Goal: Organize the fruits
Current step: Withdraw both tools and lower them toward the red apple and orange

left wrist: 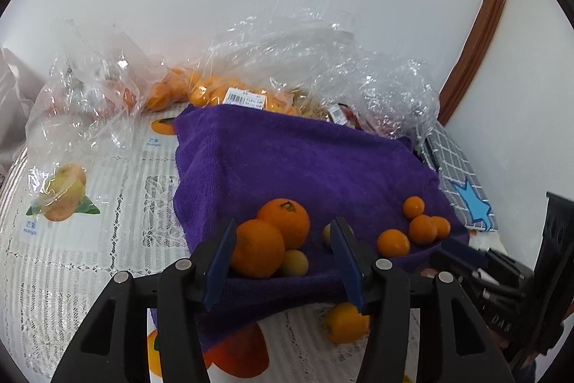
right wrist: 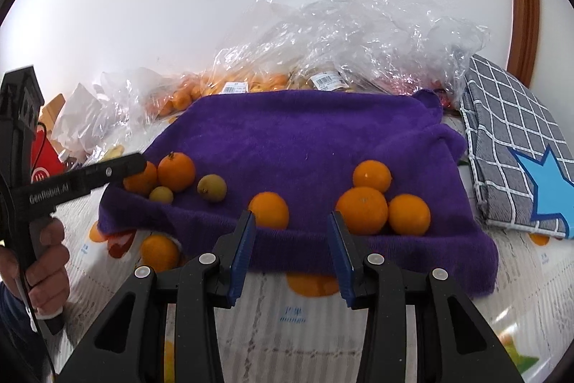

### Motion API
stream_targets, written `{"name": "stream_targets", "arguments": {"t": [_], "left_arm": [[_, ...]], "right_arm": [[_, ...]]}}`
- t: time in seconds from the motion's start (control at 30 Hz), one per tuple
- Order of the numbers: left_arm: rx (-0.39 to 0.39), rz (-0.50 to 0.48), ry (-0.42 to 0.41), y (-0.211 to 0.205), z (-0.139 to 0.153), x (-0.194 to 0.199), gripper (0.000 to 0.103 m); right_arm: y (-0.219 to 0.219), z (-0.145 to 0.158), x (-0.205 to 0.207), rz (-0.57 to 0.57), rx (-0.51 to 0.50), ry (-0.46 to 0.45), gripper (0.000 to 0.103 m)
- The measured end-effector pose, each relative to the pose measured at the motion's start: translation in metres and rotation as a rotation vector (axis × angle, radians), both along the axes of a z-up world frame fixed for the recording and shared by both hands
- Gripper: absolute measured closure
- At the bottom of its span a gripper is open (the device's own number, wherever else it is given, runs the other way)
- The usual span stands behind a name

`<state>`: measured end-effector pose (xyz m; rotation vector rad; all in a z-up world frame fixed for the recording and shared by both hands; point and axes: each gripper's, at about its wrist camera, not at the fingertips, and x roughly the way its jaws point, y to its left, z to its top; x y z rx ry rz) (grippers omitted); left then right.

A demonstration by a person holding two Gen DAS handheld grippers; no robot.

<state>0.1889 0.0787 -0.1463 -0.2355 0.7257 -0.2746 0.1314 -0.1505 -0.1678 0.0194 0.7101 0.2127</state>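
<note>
A purple towel (left wrist: 305,160) (right wrist: 305,139) covers the table. My left gripper (left wrist: 283,223) hangs open over its near edge. Two oranges (left wrist: 258,248) and a small yellow fruit (left wrist: 295,262) lie between its jaws, and the nearer orange sits against the left pad. Another yellow fruit (right wrist: 212,188) lies just right of them. My right gripper (right wrist: 291,216) is open at the towel's front edge, with a single orange (right wrist: 269,209) near its left pad. Three oranges (right wrist: 362,210) cluster to its right. One orange (right wrist: 159,252) rests off the towel on the tablecloth.
Clear plastic bags (right wrist: 340,34) holding more oranges (left wrist: 168,90) pile up against the white wall behind the towel. A grey checked cloth (right wrist: 509,131) with a blue star lies at the right. A person's hand (right wrist: 46,261) grips the left gripper's handle. The tablecloth (left wrist: 89,239) carries printed fruit pictures.
</note>
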Motion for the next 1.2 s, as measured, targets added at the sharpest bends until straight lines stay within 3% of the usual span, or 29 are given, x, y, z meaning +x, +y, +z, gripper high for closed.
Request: {"name": "stream_targets", "arguments": {"t": [0.27,0.47,0.87,1.2], "left_arm": [[0.031,0.004,-0.005,-0.003,0.019,-0.01,0.05],[0.05,0.015,-0.06,0.013,0.04,-0.029,0.047],[0.123,0.12,0.021,0.069,0.025,-0.037,0.047],[0.181,0.105,0.041,0.065,0.017,-0.043,0.047]], "right_arm": [[0.01,0.001,-0.024,0.01,0.027,0.03,0.062],[0.023,-0.009,-0.038,0.02,0.057,0.083,0.062],[0.05,-0.013,-0.048,0.023,0.0,0.102,0.062],[0.07,-0.02,-0.031,0.029,-0.088,0.123,0.062]]}}
